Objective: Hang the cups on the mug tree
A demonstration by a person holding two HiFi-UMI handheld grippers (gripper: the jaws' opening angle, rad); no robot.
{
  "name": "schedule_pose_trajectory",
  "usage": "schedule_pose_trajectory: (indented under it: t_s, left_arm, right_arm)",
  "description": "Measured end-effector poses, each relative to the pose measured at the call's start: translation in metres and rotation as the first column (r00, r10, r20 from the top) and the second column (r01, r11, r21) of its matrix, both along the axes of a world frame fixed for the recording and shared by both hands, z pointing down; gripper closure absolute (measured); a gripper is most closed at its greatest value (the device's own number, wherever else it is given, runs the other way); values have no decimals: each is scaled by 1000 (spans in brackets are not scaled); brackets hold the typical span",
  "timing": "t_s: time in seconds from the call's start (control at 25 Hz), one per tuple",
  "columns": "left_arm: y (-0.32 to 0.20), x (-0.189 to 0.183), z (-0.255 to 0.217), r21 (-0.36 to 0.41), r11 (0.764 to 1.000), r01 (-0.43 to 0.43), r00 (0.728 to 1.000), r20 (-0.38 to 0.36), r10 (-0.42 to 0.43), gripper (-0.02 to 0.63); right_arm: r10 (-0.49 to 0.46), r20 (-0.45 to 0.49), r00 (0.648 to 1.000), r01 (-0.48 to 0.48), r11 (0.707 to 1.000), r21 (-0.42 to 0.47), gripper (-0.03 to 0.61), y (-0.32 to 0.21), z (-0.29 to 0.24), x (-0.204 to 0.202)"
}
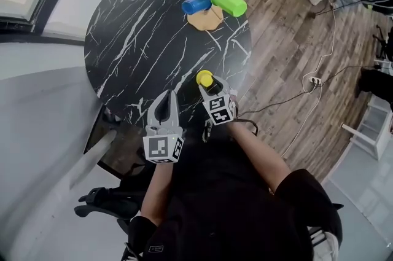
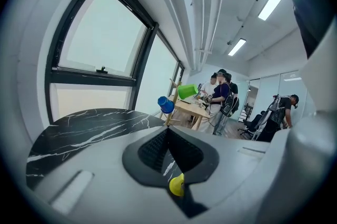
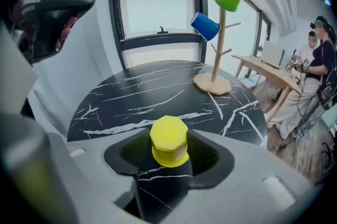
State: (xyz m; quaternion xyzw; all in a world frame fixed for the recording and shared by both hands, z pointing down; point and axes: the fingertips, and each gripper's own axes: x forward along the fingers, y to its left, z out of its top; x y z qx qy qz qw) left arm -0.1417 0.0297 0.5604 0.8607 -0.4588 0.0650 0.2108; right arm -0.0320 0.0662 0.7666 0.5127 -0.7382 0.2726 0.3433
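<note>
While right gripper (image 1: 212, 89) stands open around yellow cup (image 3: 168, 139), left gripper (image 2: 167, 136) closed, empty.

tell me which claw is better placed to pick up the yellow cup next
Right. The right claw is open, with the yellow cup standing upside down between its jaws on the table. The left claw is shut and sits off to the cup's side.

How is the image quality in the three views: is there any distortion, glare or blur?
Head view: strong fisheye bending toward the edges; the round black marble-patterned table is sharp and evenly lit. Left gripper view: dark vignette in the corners, the large window washed out to a pale blank. Right gripper view: the upturned yellow plastic cup is sharp, under soft light.
</note>
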Motion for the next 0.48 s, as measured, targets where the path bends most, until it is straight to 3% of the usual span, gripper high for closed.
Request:
schedule_pose_trajectory:
  t_s: [0.48]
  left_arm:
    - [-9, 19, -25, 33, 999, -26, 999, -29, 27, 617]
  right_arm:
    - [-2, 33, 999, -1, 994, 105, 365, -14, -55, 16]
